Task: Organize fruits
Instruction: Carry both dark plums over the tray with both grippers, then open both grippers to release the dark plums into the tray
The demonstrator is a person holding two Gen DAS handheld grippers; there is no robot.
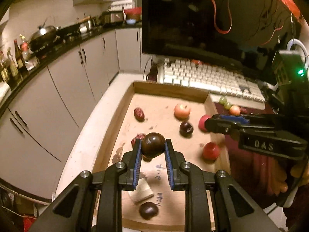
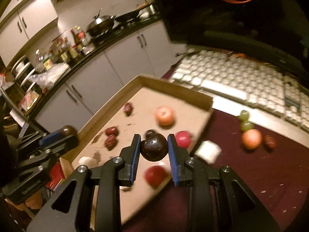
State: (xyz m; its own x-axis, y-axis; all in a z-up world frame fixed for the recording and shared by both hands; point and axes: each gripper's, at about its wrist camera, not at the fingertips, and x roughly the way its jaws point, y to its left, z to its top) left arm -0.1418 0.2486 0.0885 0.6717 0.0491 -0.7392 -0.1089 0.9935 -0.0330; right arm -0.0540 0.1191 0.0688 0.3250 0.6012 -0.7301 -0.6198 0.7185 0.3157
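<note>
In the left wrist view my left gripper (image 1: 152, 145) is shut on a glossy dark brown fruit (image 1: 153, 147), held above the cardboard tray (image 1: 170, 89). In the right wrist view my right gripper (image 2: 153, 143) is shut on a dark speckled fruit (image 2: 154, 149), also above the tray (image 2: 173, 89). Each gripper shows in the other's view: the right gripper (image 1: 207, 123) comes in from the right, and the left gripper (image 2: 65, 134) sits at the left with its brown fruit (image 2: 68, 130). An orange apple (image 1: 182, 111), a dark plum (image 1: 186, 128), red dates (image 1: 139, 114) and a red fruit (image 1: 211, 150) lie in the tray.
On the dark red cloth right of the tray lie green grapes (image 2: 244, 119), an orange fruit (image 2: 251, 139), a date (image 2: 270, 141) and a white block (image 2: 207, 150). A white keyboard (image 2: 241, 77) and a dark monitor (image 1: 193, 19) stand behind. Kitchen cabinets (image 1: 63, 89) run along the left.
</note>
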